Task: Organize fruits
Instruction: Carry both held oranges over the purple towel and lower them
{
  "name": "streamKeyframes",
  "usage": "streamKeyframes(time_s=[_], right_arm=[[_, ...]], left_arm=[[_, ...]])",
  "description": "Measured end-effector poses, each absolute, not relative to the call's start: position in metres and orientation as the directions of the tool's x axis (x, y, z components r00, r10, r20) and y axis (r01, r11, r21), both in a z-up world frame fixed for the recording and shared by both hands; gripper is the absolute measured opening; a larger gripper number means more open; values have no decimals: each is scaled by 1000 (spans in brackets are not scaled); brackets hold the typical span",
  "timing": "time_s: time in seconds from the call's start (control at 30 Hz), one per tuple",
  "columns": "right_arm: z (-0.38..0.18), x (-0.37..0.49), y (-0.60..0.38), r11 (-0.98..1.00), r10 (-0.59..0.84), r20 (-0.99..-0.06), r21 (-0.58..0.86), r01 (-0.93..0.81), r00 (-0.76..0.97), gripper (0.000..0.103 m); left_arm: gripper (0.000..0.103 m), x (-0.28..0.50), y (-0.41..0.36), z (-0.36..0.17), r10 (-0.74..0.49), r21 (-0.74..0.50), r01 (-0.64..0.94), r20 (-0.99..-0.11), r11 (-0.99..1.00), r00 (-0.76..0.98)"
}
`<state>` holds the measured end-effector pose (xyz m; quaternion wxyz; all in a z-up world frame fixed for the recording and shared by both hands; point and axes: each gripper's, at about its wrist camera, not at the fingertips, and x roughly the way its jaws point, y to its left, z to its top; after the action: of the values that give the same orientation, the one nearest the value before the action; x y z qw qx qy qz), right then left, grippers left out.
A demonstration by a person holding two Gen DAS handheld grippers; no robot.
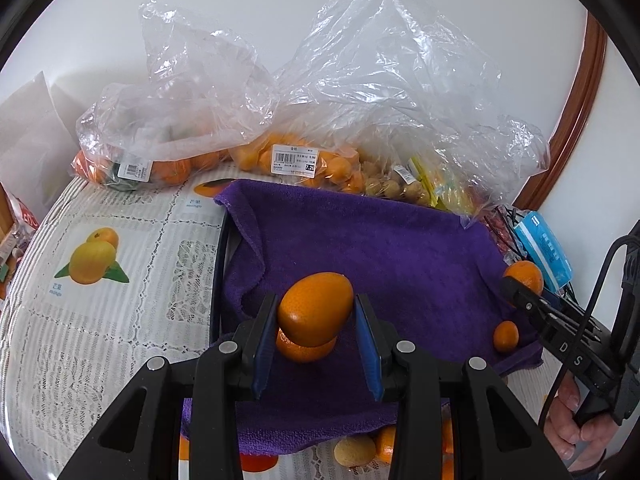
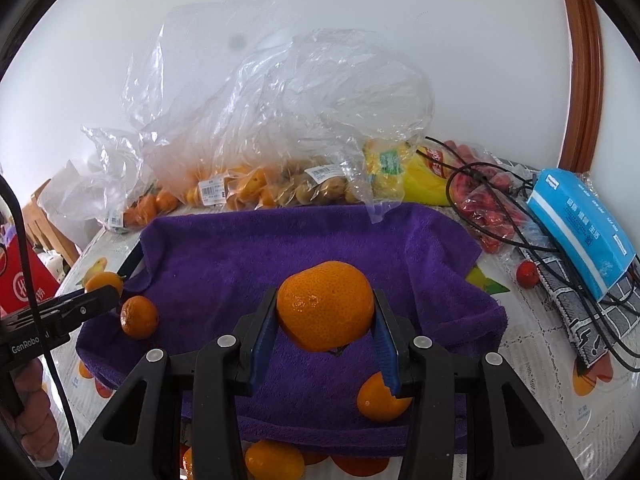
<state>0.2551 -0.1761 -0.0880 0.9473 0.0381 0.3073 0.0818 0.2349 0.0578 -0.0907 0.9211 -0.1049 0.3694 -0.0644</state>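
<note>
Two tools: I hold one orange (image 1: 315,309) in left tool (image 1: 316,344), another orange (image 2: 326,306) in right tool (image 2: 326,344), jaws clamped.
Done: few fruits on purple towel (image 2: 280,240).
Left: bagged fruit (image 1: 304,164), top of frame.

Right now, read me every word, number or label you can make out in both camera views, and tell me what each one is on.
"GenRobo", cut off: black left gripper body.
"D S": black right gripper body.
"7.26": white price sticker on the clear plastic bag of small orange fruit; its other print is too small.
"mango" under the printed fruit: lace-pattern tablecloth.
Blue tissue pack, red packet, other bag stickers: print unreadable.
</note>
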Motion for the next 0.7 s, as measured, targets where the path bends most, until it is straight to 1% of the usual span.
streamKeyframes(time_s=[0.7], right_arm=[[-105, 260, -165, 985, 174, -629, 98, -145, 758, 44]], left_arm=[[35, 237, 56, -91, -212, -251, 49, -677, 967, 705]])
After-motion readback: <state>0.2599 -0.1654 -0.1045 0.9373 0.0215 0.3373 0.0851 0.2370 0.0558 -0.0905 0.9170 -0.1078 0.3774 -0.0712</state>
